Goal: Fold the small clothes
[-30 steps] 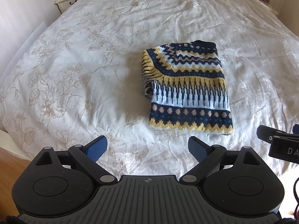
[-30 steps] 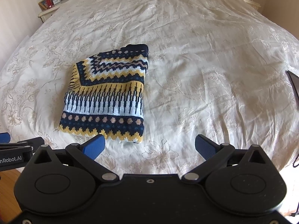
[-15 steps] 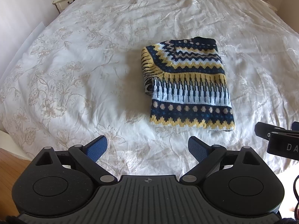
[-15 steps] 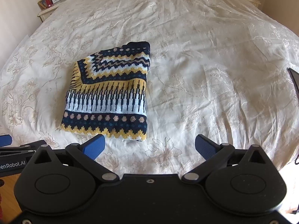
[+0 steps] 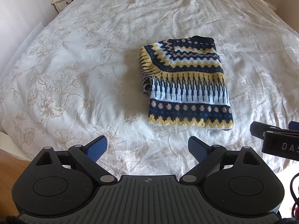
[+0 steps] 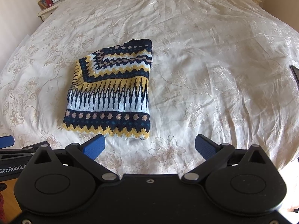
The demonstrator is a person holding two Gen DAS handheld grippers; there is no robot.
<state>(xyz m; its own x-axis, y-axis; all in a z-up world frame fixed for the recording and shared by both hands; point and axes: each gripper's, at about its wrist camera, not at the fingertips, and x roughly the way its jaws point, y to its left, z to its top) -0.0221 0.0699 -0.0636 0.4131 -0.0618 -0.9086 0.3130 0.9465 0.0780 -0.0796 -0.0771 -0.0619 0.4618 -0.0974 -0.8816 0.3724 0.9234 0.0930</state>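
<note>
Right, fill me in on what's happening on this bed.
A person holds two handheld tools over a bed with a floral cover. A patterned knit sweater lies folded into a compact rectangle on it. The left tool and right tool are both open and empty, hovering short of the sweater's near edge, touching nothing. The fold looks done.

Dark flat object (image 6: 295, 74) cut off at right edge, unidentifiable.

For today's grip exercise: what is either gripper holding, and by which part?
Nothing: left gripper and right gripper are open, short of the folded sweater.
</note>
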